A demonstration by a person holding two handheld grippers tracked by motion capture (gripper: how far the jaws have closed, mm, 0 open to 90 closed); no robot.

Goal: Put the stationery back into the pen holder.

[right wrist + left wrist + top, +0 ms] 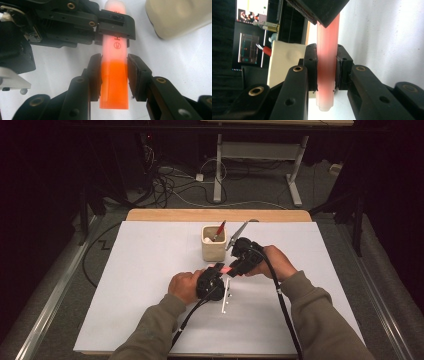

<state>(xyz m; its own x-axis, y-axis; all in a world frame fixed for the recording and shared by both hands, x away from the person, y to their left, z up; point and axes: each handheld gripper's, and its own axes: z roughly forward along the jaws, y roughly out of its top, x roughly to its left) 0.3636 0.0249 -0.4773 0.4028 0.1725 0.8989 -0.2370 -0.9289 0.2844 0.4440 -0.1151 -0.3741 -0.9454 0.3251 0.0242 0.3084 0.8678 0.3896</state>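
- Orange marker point(113, 75) held between both grippers, just above the white table point(140, 285), in front of the cream cup point(213, 249).
- Left gripper point(326, 68) jaws clamped on its pale, translucent end.
- Right gripper point(114, 77) jaws clamped on the solid orange end.
- Cup holds a red pen point(219, 231).
- Both hands close together mid-table.
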